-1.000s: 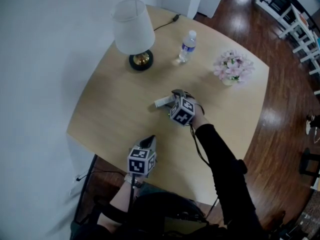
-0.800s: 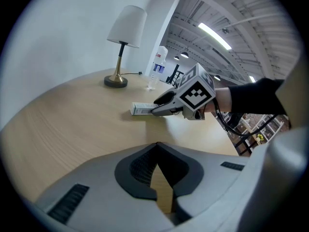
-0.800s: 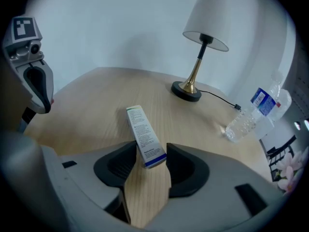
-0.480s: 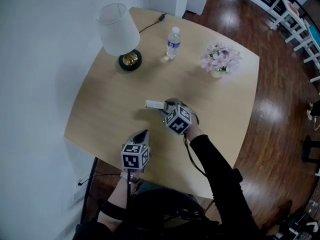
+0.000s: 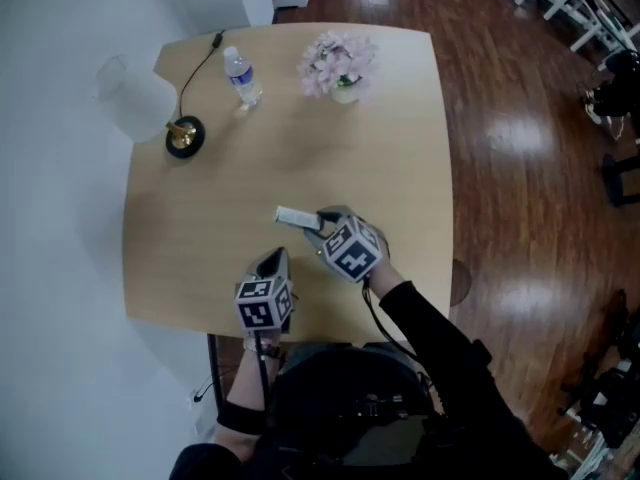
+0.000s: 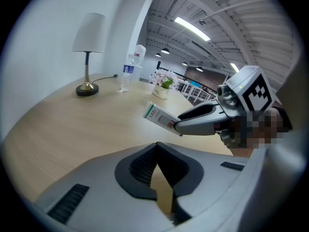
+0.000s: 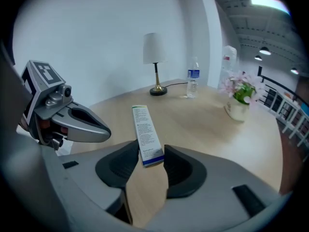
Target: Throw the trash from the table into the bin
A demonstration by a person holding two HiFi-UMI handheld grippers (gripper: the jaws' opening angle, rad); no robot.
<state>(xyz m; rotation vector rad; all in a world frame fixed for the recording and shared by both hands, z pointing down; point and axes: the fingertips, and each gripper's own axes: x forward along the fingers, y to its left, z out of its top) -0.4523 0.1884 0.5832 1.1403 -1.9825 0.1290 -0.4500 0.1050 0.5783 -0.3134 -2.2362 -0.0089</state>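
Pale wood tops the table [image 5: 200,218] in front of us, and over its near half we hold the trash: a slim white box [image 7: 146,132] with a green band at one end and small print down its face. Our right gripper [image 7: 150,157] pinches it by the other, blue-edged end. The two dark pads press on its long sides, having just closed in on it, and most of the box sticks out ahead of the jaws. In the head view the box points left from that gripper. In the left gripper view it slants upward out of the jaws with the table top behind it.

Our left gripper [image 5: 274,260] hangs just beside the right one, near the table's front edge. Its jaws are pressed together with nothing between them. The two grippers are close but apart, and the free end of the box reaches out ahead of the left one.

Along the far side of the table stand a lamp [image 6: 88,30] with a white shade, a clear water bottle [image 5: 241,75] and a pot of pink flowers [image 5: 338,60], all well apart from the box. Dark glossy wooden floor [image 5: 520,168] spreads to the right of the table.
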